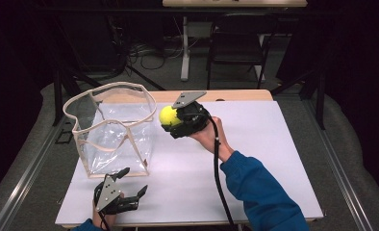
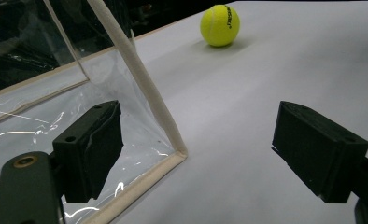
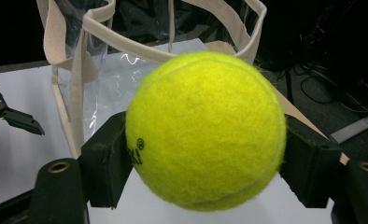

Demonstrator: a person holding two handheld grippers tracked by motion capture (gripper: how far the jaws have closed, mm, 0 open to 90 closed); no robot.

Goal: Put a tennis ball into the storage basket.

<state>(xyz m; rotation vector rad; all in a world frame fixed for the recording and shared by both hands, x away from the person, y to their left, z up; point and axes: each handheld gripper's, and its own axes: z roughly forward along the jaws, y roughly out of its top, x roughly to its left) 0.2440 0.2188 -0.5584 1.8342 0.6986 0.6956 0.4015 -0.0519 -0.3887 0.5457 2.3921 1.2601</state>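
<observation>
The fingers (image 3: 105,163) of the right gripper (image 1: 174,119) are clamped on a yellow tennis ball (image 3: 205,130), one black pad pressed against each side of it. In the right gripper view the ball bulges well past both pads, and part of a dark printed mark shows on its lower left surface. In the high view the right gripper is held above the white table (image 1: 255,144), with the ball just beside the upper right rim of the clear plastic bag (image 1: 113,130). The ball is outside the bag, at about rim height. A black cable trails from the gripper down past the blue sleeve (image 1: 259,192).

The left gripper (image 1: 130,183) sits low near the front edge of the table, just in front of the bag's near bottom corner. Its fingers (image 2: 91,149) stand wide apart with nothing between them. In the left gripper view one pad lies in front of the bag's clear wall, beside the beige-trimmed corner; the other is over bare table.

The bag stands upright and open on the left part of the table, its beige trim running along the rim and edges.

The left gripper view shows a yellow tennis ball resting on the white surface farther off, well apart from the bag.
</observation>
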